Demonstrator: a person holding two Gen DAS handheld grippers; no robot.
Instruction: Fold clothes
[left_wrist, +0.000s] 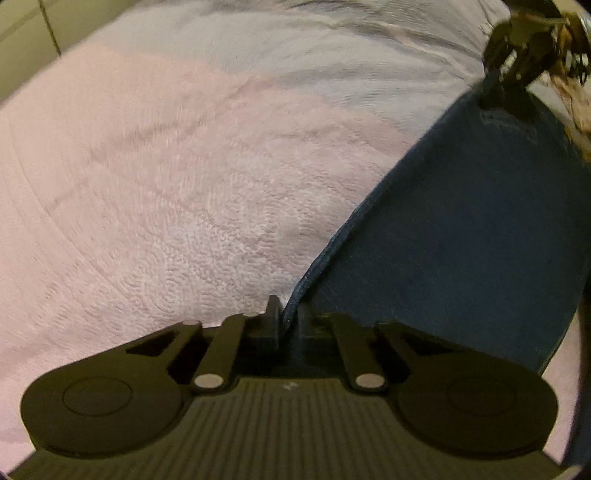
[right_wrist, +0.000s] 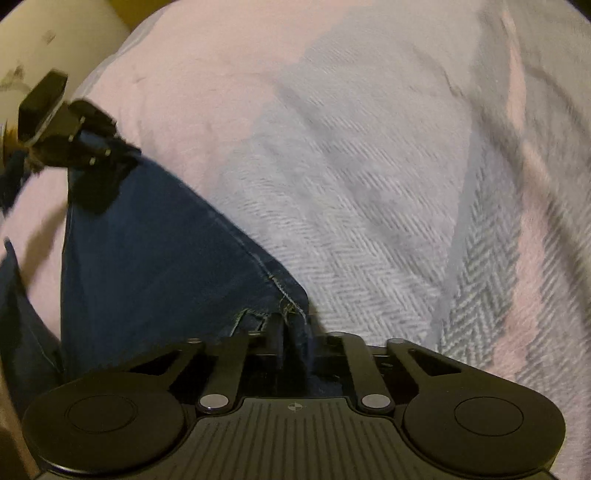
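Left wrist view: left gripper (left_wrist: 287, 319) has both fingers pressed together on the hemmed edge of the dark blue jeans (left_wrist: 461, 236), pinching the denim right at the near centre of frame. From that pinch the fabric fans out to the right and far right, stretched as a flat panel. At the far right corner the right gripper (left_wrist: 496, 92) clamps the opposite end of the same edge; its fingers look closed on the cloth, though that corner is blurred. Under and left of the denim lies a pink textured bedspread (left_wrist: 155, 177), with a pale grey blanket (left_wrist: 332, 48) beyond it at the far side. A strip of light floor (left_wrist: 26, 33) shows far left.

Right wrist view: right gripper (right_wrist: 291, 332) pinches a stitched corner of the jeans (right_wrist: 147, 251), fingers squeezed on bunched denim with visible seam thread. The panel runs from there to the far left, where the left gripper (right_wrist: 92, 177) grips the other end, closed on the fabric. More denim hangs at the near left edge. Right of the jeans the grey herringbone blanket (right_wrist: 369, 206) covers most of the frame, pink bedspread (right_wrist: 192, 74) at the far side.
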